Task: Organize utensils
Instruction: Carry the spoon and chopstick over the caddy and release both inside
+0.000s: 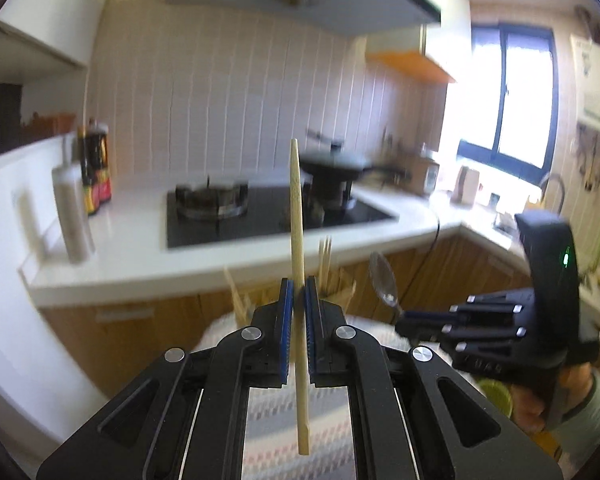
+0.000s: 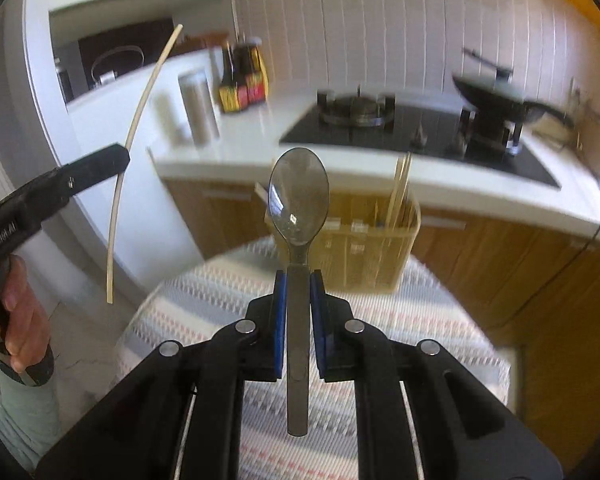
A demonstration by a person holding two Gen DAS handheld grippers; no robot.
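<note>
My left gripper is shut on a single wooden chopstick and holds it upright in the air; it also shows in the right wrist view at the left, with the chopstick. My right gripper is shut on the handle of a metal spoon, bowl up; it shows in the left wrist view at the right with the spoon. A wooden utensil holder with several chopsticks stands ahead on a striped cloth.
A white counter with a black gas hob, a wok, sauce bottles and a steel canister lies behind. Wooden cabinet fronts stand below it. A window is at the right.
</note>
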